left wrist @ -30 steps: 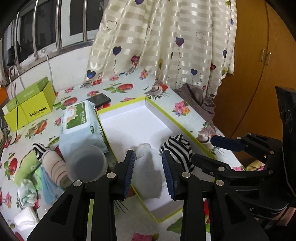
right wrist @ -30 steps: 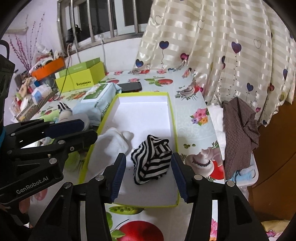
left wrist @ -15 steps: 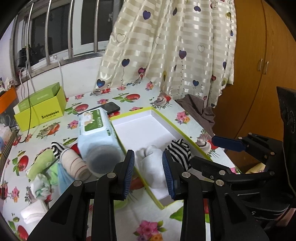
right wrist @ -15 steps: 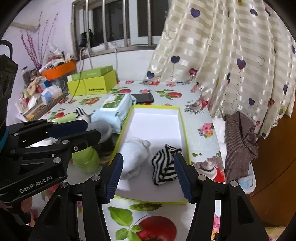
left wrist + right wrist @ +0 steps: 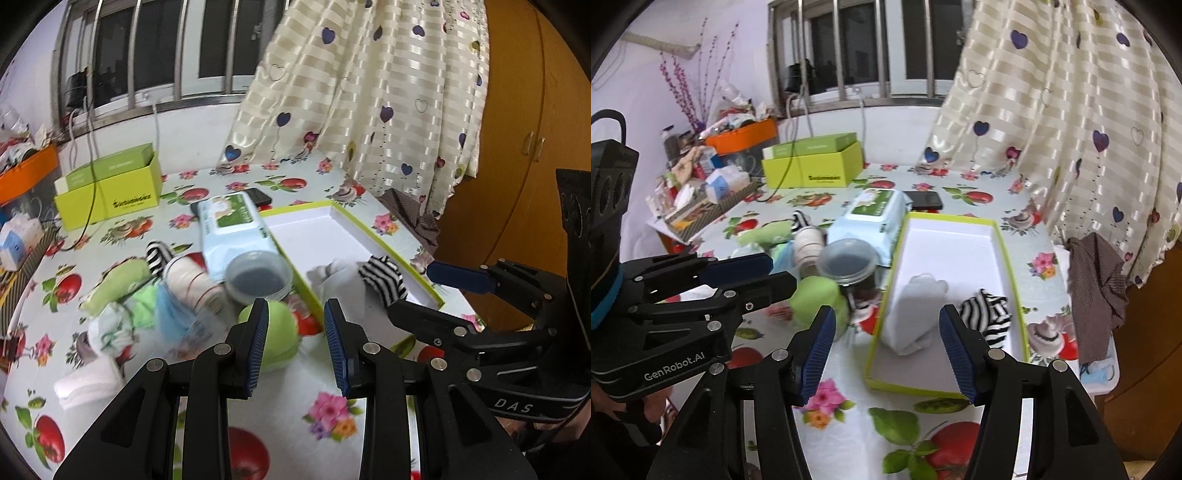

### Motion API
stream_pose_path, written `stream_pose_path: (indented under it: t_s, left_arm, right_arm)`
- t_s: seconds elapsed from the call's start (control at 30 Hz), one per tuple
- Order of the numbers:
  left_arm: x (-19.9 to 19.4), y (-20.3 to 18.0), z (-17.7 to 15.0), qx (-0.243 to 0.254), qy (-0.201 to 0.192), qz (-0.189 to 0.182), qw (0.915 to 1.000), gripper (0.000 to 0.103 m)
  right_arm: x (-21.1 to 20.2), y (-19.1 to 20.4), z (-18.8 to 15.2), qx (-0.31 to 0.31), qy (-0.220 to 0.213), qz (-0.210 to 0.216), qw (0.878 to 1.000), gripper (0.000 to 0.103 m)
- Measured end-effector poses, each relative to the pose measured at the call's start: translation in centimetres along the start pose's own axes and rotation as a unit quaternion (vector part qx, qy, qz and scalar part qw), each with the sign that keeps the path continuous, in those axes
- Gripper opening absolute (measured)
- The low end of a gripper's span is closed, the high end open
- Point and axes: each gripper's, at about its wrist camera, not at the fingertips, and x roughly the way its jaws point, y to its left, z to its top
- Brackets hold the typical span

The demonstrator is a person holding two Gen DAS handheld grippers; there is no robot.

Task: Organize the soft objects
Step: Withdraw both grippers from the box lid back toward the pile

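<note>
Green and soft, a rolled sock [image 5: 277, 341] shows in the left wrist view between the fingertips of the left gripper [image 5: 295, 343], nearer the 9 o'clock finger; the jaws stand apart with nothing pinched, and whether the pad touches the sock cannot be told. At 11 o'clock of it lies a blurred heap of socks [image 5: 147, 295], with a clear plastic cup [image 5: 258, 277] on its side at 12 o'clock and a pack of wipes [image 5: 232, 225] beyond. The white tray [image 5: 354, 229] runs off toward 1 o'clock, holding a white sock [image 5: 341, 284] and a striped sock [image 5: 384, 277] side by side near its close end. The right gripper [image 5: 458, 277] sits at 3 o'clock

Seen from the right wrist, the right gripper [image 5: 886, 343] is wide open and empty, its fingertips framing the tray [image 5: 949, 236]. The white sock [image 5: 916, 314] lies between them, the striped sock [image 5: 988, 314] just past the 3 o'clock finger. The green sock [image 5: 820, 299] lies outside the tray at 10 o'clock, beside the cup [image 5: 849, 264], with the left gripper [image 5: 750, 273] at 9 o'clock
</note>
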Motion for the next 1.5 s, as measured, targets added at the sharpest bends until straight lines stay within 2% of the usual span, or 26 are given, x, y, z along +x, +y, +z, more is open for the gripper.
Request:
stream_pose_path:
  t_s: [0.53,0.83,1.2,1.3,1.5]
  left_arm:
    - [-2.2,5.1,-2.9,-0.04,0.008,0.024,0.9989,0.033]
    - [-2.1,7.6,-3.8,-0.063,0.016,0.042,0.997,0.033]
    - [-0.5,8.8,-4.4,-0.071,0.035,0.036,0.9963,0.033]
    - [0.1,8.8,-4.4,-0.064,0.037,0.03,0.9968,0.044]
    - [1.8,9.1,-4.5,-0.054,0.045,0.02,0.9973,0.044]
  right_arm:
    - [0.0,3.4,0.0,-0.021,0.005,0.026,0.999,0.058]
    - [0.8,4.4,0.0,-0.029,0.011,0.041,0.999,0.058]
    - [1.8,4.4,-0.1,-0.03,0.021,0.048,0.998,0.058]
    - [2.1,4.4,-0.1,-0.03,0.024,0.05,0.998,0.058]
    - [2.9,4.2,-0.2,-0.028,0.032,0.051,0.998,0.058]
